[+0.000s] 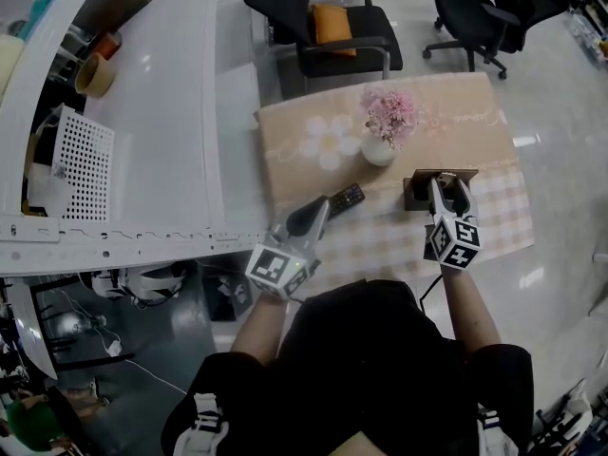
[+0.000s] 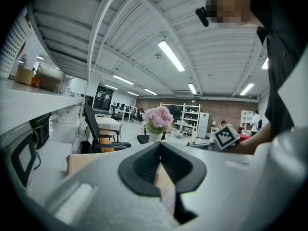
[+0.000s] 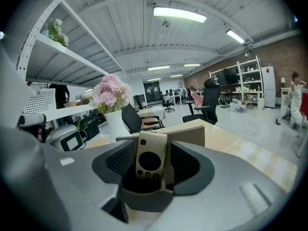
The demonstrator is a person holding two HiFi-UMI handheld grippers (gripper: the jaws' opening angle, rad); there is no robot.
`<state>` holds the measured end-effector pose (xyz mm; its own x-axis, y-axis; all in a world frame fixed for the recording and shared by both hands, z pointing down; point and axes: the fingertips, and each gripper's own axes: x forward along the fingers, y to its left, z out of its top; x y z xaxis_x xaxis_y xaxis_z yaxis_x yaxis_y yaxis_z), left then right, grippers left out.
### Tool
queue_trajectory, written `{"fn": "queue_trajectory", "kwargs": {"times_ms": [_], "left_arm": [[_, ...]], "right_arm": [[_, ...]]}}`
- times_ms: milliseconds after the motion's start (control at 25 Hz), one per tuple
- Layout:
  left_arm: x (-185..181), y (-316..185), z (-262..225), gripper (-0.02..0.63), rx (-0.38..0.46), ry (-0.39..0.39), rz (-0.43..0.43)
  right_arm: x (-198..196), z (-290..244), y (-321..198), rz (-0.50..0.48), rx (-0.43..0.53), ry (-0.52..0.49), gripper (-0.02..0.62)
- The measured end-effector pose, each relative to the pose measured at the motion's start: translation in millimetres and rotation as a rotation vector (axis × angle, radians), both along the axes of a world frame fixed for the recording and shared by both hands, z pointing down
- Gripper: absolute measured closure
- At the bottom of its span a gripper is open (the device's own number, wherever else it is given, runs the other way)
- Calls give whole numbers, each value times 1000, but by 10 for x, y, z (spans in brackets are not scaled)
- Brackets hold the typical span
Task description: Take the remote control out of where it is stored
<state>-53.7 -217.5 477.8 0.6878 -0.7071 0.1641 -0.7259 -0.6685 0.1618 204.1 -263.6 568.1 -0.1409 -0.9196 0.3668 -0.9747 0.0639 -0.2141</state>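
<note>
I am inspecting the scene through the head view and both gripper views. The right tongs [image 1: 447, 184] are standing wide open at the dark brown open-topped holder [image 1: 418, 190], on the right part of the desk [image 1: 484, 103]. The desk is carrying a beige cloth with a white flower print and a checked near edge.

In the right gripper view, the slim cream remote control [image 3: 150, 158], with its round dark pad, is standing upright in that holder, directly between the two pads. I am seeing a narrow gap on each side of it, so the pads are not pressing on it. The cream remote control is sitting in its storage place, not lifted.

The left tongs [image 1: 320, 207] are closed, their tips meeting with nothing between them. They are hanging low over the left part of the desk, with their tip just beside a flat black rectangular remote control [image 1: 346, 199] lying on the cloth. I cannot tell whether they are touching it.

A white round vase of pink flowers [image 1: 379, 148] is standing on the cloth beyond the black remote and to the left of the holder. A black office chair with an orange cushion [image 1: 332, 22] is standing past the far edge of the desk
</note>
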Motion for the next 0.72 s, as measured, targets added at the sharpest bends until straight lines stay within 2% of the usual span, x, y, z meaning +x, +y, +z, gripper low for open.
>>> {"fn": "queue_trajectory", "kwargs": {"times_ms": [440, 720], "left_arm": [[-96, -30, 57, 604, -13, 1, -1], [-165, 20, 46, 604, -21, -10, -26]], "right_arm": [[-30, 102, -61, 53, -23, -34, 357], [-85, 91, -79, 36, -6, -33, 408]]}}
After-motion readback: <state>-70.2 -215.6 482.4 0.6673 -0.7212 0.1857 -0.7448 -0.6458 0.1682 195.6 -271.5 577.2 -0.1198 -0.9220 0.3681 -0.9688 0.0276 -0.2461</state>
